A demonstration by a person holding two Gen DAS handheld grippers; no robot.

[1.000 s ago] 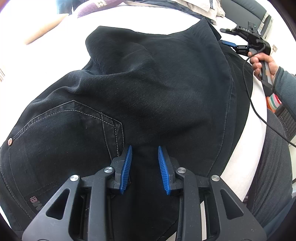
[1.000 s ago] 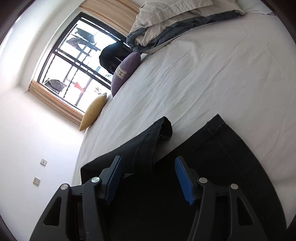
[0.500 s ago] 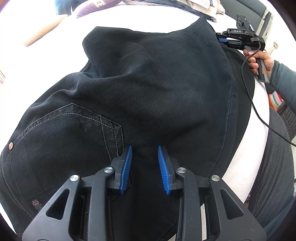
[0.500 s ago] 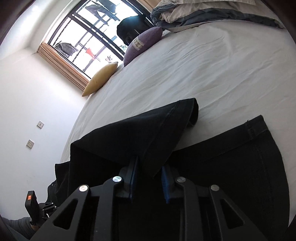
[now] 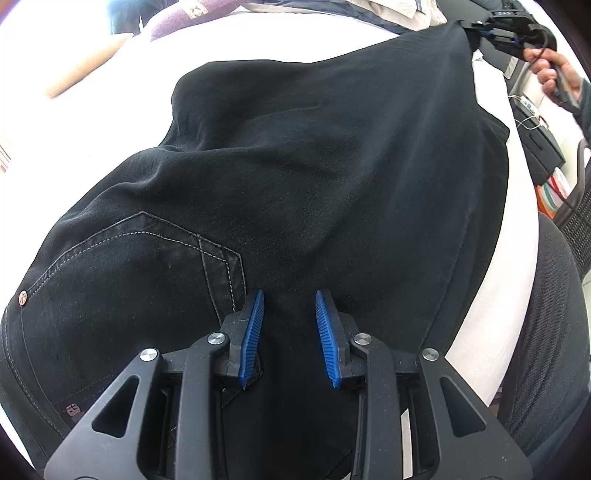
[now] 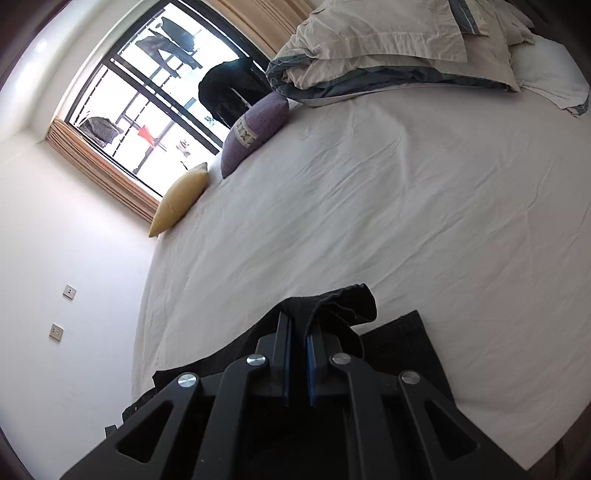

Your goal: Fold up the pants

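Black pants [image 5: 295, 177] lie across a white bed [image 5: 236, 40], back pocket [image 5: 122, 280] at the left. My left gripper [image 5: 288, 339] is partly open, its blue pads either side of a ridge of fabric near the seat; whether they pinch it is unclear. My right gripper [image 6: 298, 354] is shut on the hem of one pant leg [image 6: 343, 302] and holds it lifted above the bed. It also shows in the left wrist view [image 5: 480, 31] at the far upper right, pulling the leg taut. The other leg [image 6: 402, 343] lies flat below.
A purple cushion [image 6: 255, 129] and a yellow cushion [image 6: 181, 199] sit by the window [image 6: 159, 92]. Folded bedding [image 6: 388, 48] lies at the bed's head. A mesh chair [image 5: 557, 295] and desk clutter [image 5: 543, 155] stand right of the bed.
My right gripper closed on the pant leg hem and lifted it up and away, stretching the leg. My left gripper stayed in place.
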